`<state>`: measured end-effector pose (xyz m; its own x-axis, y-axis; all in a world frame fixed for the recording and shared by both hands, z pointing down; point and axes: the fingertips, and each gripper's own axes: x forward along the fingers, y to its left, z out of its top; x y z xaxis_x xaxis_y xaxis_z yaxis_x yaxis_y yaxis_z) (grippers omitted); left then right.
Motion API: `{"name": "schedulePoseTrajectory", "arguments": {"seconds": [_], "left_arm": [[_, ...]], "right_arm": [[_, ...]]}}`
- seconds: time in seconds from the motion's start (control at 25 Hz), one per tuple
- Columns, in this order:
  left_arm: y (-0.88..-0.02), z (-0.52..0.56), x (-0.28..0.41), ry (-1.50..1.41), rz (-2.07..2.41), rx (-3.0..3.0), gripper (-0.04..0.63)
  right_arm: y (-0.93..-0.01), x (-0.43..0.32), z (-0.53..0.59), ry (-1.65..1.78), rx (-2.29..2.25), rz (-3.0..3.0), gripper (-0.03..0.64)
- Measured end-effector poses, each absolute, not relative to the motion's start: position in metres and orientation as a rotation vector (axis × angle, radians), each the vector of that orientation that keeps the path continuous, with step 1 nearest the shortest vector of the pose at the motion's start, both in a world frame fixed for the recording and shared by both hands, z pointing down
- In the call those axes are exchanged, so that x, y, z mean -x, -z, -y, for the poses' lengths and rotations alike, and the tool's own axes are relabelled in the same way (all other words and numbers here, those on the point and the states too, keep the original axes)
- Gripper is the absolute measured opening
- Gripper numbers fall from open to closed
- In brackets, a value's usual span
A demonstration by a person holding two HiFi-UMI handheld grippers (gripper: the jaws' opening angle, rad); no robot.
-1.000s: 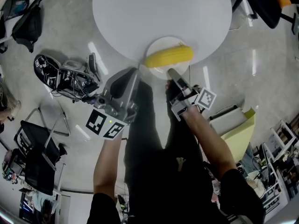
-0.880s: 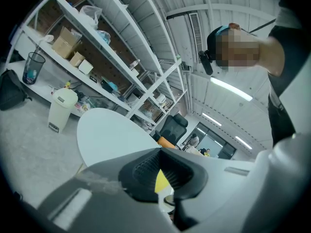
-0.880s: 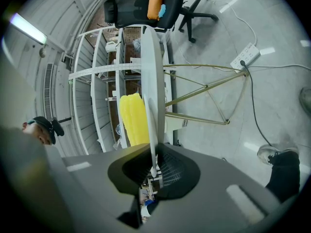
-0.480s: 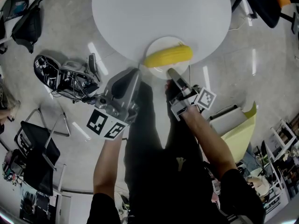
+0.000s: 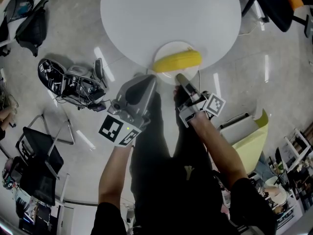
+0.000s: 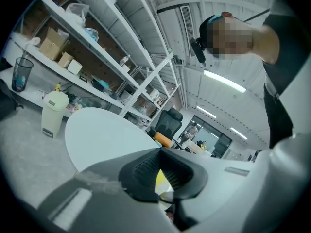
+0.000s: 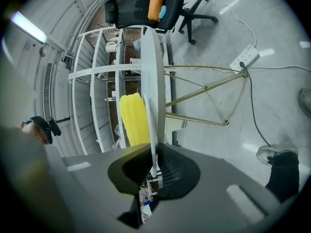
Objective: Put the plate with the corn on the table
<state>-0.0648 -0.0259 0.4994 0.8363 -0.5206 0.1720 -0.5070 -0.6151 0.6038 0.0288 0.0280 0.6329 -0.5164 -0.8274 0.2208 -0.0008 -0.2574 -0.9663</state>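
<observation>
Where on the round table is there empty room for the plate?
Nearly the whole table is bare: everything beyond the plate and to both sides of it. The crowded spot is the near edge, where the corn sits on the plate, the right gripper pinches its rim and the left gripper hovers close.

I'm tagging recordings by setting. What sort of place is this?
Probably a lab or workshop office, not a home: white metal storage racks holding cardboard boxes, a black swivel office chair with an orange cushion, and a white power strip with cables on the polished grey floor.
</observation>
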Motion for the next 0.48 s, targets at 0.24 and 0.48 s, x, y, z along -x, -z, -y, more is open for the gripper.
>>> {"name": "schedulePoseTrajectory", "arguments": {"seconds": [0.24,0.48], "left_arm": [[-0.491,0.024,0.056,0.034,0.727,-2.358,0.003],[-0.488,0.021,0.05,0.038,0.714,-2.368,0.003]], "right_arm": [[-0.633,-0.031,-0.028,1.843,1.059,-1.408,0.031],[-0.635,-0.032,-0.029,1.853,1.088,-1.392,0.031]]}}
